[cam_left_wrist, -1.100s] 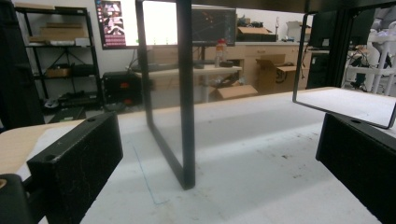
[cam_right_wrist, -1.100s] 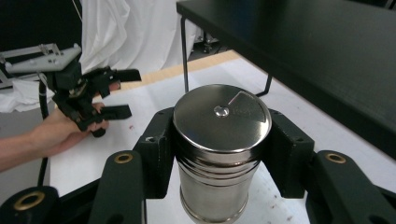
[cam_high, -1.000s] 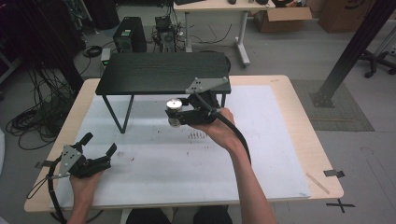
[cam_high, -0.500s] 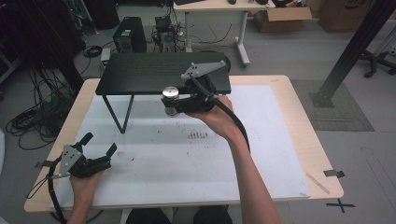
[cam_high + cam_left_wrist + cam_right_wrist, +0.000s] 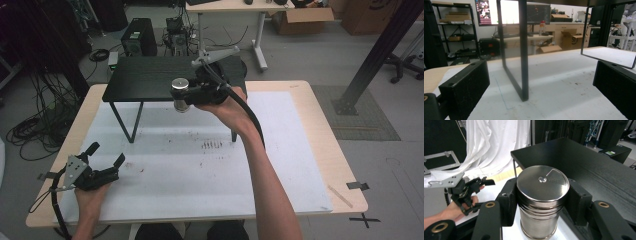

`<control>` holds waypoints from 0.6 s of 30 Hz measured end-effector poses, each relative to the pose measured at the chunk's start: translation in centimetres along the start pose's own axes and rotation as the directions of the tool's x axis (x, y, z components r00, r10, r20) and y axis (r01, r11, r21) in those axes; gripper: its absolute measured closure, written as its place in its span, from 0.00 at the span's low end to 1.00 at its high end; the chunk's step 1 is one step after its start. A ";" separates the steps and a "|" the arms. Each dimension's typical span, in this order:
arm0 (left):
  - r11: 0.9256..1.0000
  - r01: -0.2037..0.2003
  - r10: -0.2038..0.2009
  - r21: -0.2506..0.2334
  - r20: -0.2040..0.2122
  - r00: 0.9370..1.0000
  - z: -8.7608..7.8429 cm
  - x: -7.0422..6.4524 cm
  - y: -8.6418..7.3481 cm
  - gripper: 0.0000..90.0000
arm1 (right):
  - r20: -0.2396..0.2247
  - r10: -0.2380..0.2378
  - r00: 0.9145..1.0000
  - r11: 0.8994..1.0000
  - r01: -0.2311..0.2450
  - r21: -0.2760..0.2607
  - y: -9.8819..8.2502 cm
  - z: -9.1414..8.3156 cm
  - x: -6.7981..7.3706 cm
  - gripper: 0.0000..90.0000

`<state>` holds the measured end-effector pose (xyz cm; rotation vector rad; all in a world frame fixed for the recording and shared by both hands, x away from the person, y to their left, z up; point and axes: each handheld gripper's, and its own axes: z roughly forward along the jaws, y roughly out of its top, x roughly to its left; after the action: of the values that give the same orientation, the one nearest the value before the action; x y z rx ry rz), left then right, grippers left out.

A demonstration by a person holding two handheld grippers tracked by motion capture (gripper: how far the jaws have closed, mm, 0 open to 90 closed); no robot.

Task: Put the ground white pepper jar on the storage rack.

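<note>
Currently the right gripper (image 5: pixel 186 95) has its jaws pinching the steel canister (image 5: pixel 180 94) upright by its sides, held in the air at the front edge of the black shelf (image 5: pixel 145 79). Left gripper (image 5: pixel 106 161) rests low on the desk (image 5: pixel 280 150) near its front-left corner, jaws spread with nothing between them, well apart from the canister.

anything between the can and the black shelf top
Nothing visible. The right gripper holds the steel can upright, lifted beside the front edge of the black shelf, and the shelf top next to it lies bare. The left gripper rests far off on the table.
</note>
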<state>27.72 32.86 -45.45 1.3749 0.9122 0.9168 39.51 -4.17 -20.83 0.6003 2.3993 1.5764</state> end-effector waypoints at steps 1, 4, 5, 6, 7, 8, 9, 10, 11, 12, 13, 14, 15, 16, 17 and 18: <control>1.000 0.000 0.000 0.000 -0.001 1.000 0.0 0.0 0.0 0.01 | 0.002 0.002 1.000 1.000 -0.002 -0.003 0.2 0.1 -0.2 0.55; 1.000 0.000 0.000 0.000 0.000 1.000 0.0 0.0 0.0 0.01 | 0.009 0.001 1.000 1.000 -0.001 -0.014 0.7 0.4 -0.6 0.55; 1.000 0.000 0.000 0.000 -0.001 1.000 0.0 0.0 0.0 0.01 | 0.011 0.002 1.000 1.000 -0.002 -0.018 0.8 0.5 -0.8 0.55; 1.000 0.000 0.000 0.000 -0.001 1.000 0.0 0.0 0.0 0.01 | 0.017 0.002 1.000 1.000 -0.002 -0.017 1.0 0.6 -0.9 0.55; 1.000 0.000 0.000 -0.001 0.000 1.000 0.0 0.0 0.0 0.01 | 0.024 0.002 1.000 1.000 -0.002 -0.017 1.1 0.7 -1.1 0.55; 1.000 -0.001 0.001 0.000 0.000 1.000 0.0 0.0 0.0 0.01 | 0.028 0.004 1.000 1.000 -0.004 -0.015 1.2 0.9 -1.3 0.55; 1.000 -0.002 0.002 0.001 0.000 1.000 0.0 0.0 0.0 0.01 | 0.032 0.006 0.999 1.000 -0.005 -0.014 1.2 1.0 -1.5 0.55; 1.000 -0.002 0.002 0.001 0.000 1.000 0.0 0.0 0.0 0.01 | 0.038 0.006 0.999 1.000 -0.006 -0.010 1.3 1.1 -1.7 0.55; 1.000 -0.001 0.001 0.000 0.000 1.000 0.0 0.0 0.0 0.01 | 0.041 0.010 0.999 1.000 -0.010 -0.007 1.3 1.3 -1.9 0.55; 1.000 -0.001 0.001 -0.001 0.000 1.000 0.0 0.0 0.0 0.01 | 0.044 0.012 0.999 1.000 -0.011 -0.005 1.3 1.4 -2.1 0.55; 1.000 -0.001 0.001 -0.001 0.000 1.000 0.0 0.0 0.0 0.01 | 0.045 0.013 0.999 1.000 -0.013 -0.004 1.3 1.6 -2.2 0.55; 1.000 -0.001 0.001 -0.002 0.000 1.000 0.0 0.0 0.0 0.01 | 0.047 0.012 0.999 1.000 -0.012 -0.002 1.3 1.7 -2.4 0.55; 1.000 -0.001 0.001 -0.001 0.000 1.000 0.0 0.0 0.0 0.01 | 0.052 0.010 0.999 1.000 -0.010 -0.003 1.3 1.8 -2.5 0.55; 1.000 -0.001 0.001 -0.001 0.000 1.000 0.0 0.0 0.0 0.01 | 0.053 0.011 0.999 1.000 -0.010 -0.006 1.3 1.9 -2.7 0.55; 1.000 -0.001 0.001 -0.002 0.000 1.000 0.0 0.0 0.0 0.01 | 0.053 0.015 0.998 1.000 -0.014 -0.008 1.4 2.0 -2.8 0.55; 1.000 -0.001 0.001 -0.001 0.000 1.000 0.0 0.0 0.0 0.01 | 0.053 0.017 0.998 1.000 -0.016 -0.008 1.4 2.2 -3.0 0.55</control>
<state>27.70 32.88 -45.45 1.3746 0.9111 0.9181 43.36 -3.23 -20.56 0.6536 2.3543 1.5555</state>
